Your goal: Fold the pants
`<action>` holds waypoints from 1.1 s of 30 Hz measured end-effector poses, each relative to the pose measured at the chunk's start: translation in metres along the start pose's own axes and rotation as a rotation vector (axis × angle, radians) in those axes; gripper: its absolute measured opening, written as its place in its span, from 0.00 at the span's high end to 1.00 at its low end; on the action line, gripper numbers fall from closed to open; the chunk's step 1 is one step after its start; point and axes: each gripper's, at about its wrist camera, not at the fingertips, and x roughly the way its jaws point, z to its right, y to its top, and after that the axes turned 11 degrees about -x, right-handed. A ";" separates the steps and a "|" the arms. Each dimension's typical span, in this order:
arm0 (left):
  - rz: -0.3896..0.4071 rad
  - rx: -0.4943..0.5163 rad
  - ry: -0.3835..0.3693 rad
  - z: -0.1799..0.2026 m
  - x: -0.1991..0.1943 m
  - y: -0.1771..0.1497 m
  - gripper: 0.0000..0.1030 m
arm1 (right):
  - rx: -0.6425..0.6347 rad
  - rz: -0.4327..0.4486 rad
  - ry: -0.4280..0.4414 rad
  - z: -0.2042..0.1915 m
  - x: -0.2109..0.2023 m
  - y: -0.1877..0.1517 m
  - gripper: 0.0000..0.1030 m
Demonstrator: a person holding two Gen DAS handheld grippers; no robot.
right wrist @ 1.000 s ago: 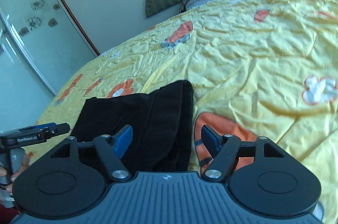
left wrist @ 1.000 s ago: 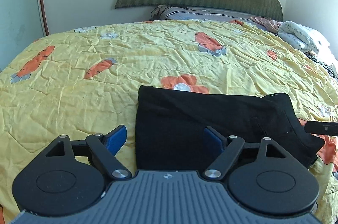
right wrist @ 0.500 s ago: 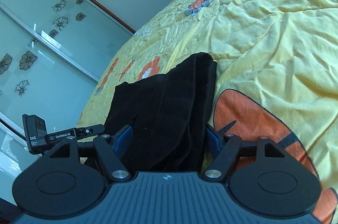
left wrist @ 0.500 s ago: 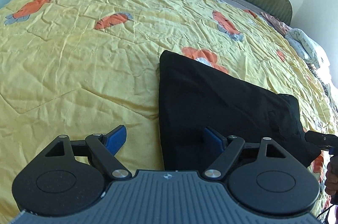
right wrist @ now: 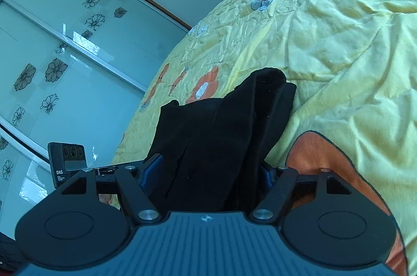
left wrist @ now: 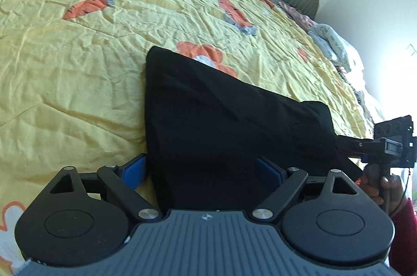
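**Seat both tools on the near edge before closing**

The black pants [left wrist: 221, 125] lie partly folded on the yellow bedspread [left wrist: 78, 67], near its front edge. The left tool [left wrist: 200, 168] straddles the left corner, jaws wide and just opened further, cloth between them but not pinched. The right tool [right wrist: 208, 171] stands open around the bunched right end [right wrist: 234, 125] (its pads look close to the cloth, though no squeeze shows). My judgement: the step is taking hold of the 2 near corners for the next fold. Push each tool in until all layers sit deep between the pads, close both together, then lift evenly so the stack stays aligned.
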 end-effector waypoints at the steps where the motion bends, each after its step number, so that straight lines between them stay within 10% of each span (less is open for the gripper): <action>1: -0.005 -0.004 -0.013 0.000 0.001 0.001 0.13 | 0.002 -0.004 0.010 0.001 0.004 0.003 0.29; 4: -0.006 -0.001 -0.043 0.001 0.006 0.003 0.17 | -0.008 -0.017 0.014 -0.001 0.015 0.009 0.29; 9: 0.023 -0.009 -0.003 -0.005 0.006 0.005 0.66 | 0.006 -0.025 -0.076 -0.002 0.019 0.003 0.67; 12: 0.038 -0.053 -0.012 -0.013 -0.001 0.008 0.80 | 0.036 0.017 -0.082 0.000 0.013 -0.005 0.69; 25: 0.372 0.140 0.070 0.022 -0.070 0.025 0.82 | -0.144 0.120 -0.011 -0.069 0.037 0.055 0.74; 33: 0.383 0.106 0.196 -0.024 -0.070 0.078 0.82 | -0.126 0.060 0.001 -0.044 0.130 0.102 0.74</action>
